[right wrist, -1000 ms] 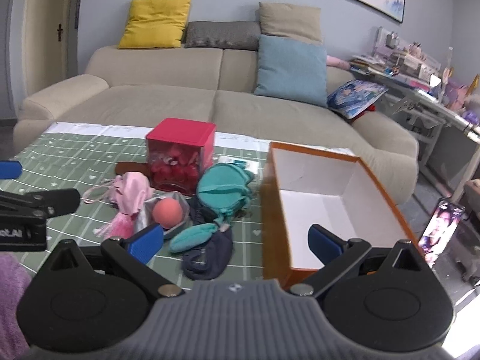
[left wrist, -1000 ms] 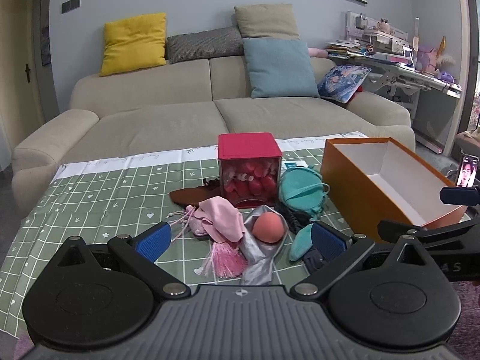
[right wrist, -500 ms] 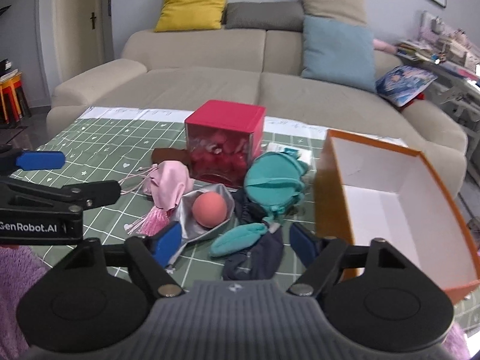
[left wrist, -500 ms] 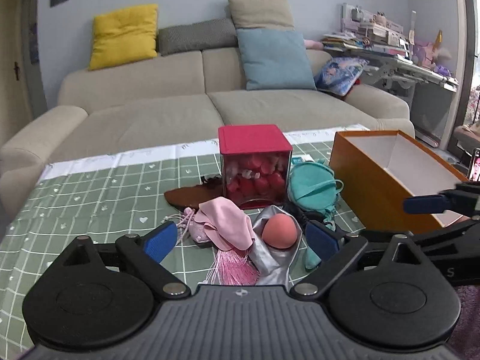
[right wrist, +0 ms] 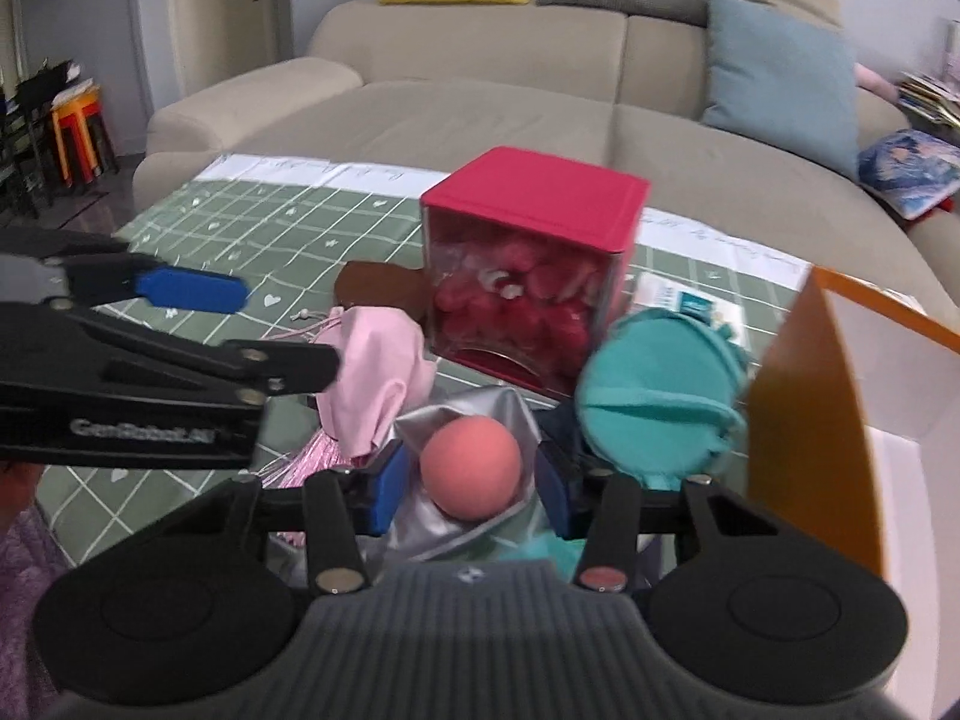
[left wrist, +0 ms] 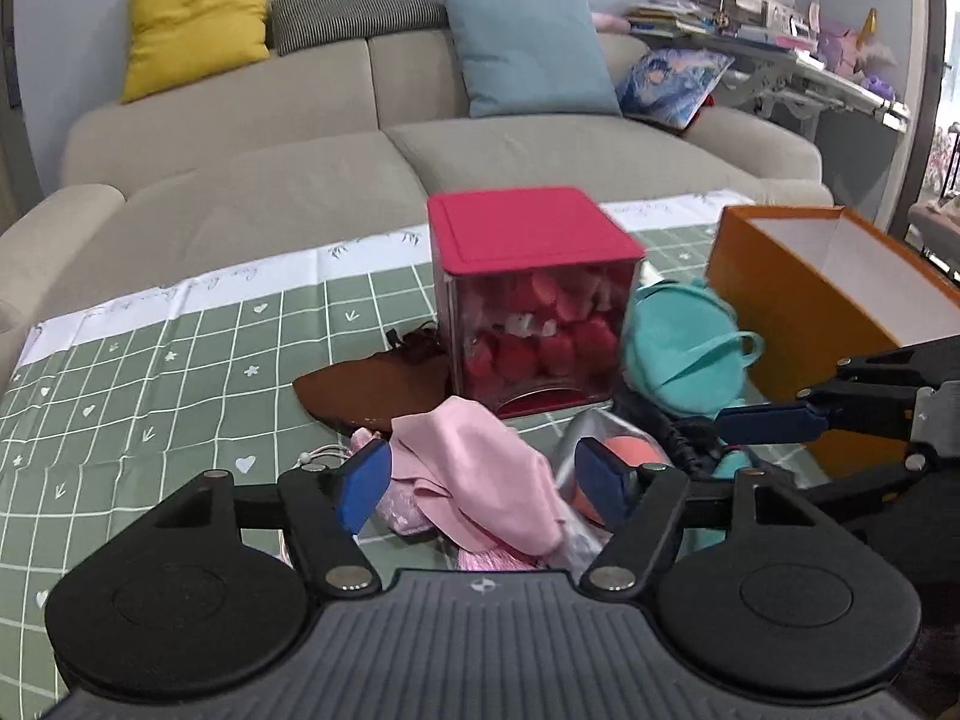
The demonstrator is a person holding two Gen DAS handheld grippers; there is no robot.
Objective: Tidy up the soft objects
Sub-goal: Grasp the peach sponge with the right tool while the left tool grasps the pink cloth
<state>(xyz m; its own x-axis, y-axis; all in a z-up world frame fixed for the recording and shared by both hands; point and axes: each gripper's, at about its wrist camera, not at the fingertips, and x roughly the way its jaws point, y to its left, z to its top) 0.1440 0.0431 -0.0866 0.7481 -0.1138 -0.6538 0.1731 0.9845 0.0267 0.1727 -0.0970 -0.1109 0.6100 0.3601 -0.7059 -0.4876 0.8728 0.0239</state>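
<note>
A heap of soft things lies on the green checked tablecloth [left wrist: 150, 372]: a pink cloth pouch [left wrist: 480, 468] [right wrist: 378, 372], a coral foam ball [right wrist: 471, 468] on a silver pouch [right wrist: 480, 414], a teal pouch [right wrist: 654, 396] [left wrist: 678, 348], a brown pouch [left wrist: 372, 390]. My left gripper [left wrist: 480, 480] is open, its pads on either side of the pink pouch. My right gripper [right wrist: 471, 486] is open, its pads on either side of the coral ball, not pressing it. An open orange box [left wrist: 798, 294] [right wrist: 804, 396] stands to the right.
A clear cube with a red lid [left wrist: 528, 300] [right wrist: 528, 264], full of red and white pieces, stands just behind the heap. A beige sofa [left wrist: 360, 150] with cushions runs behind the table. A cluttered desk [left wrist: 780, 48] is at the far right.
Both grippers have moved forward and down to the heap. The left now straddles the pink pouch, and the right has swung left to straddle the coral ball. Both jaws have narrowed.
</note>
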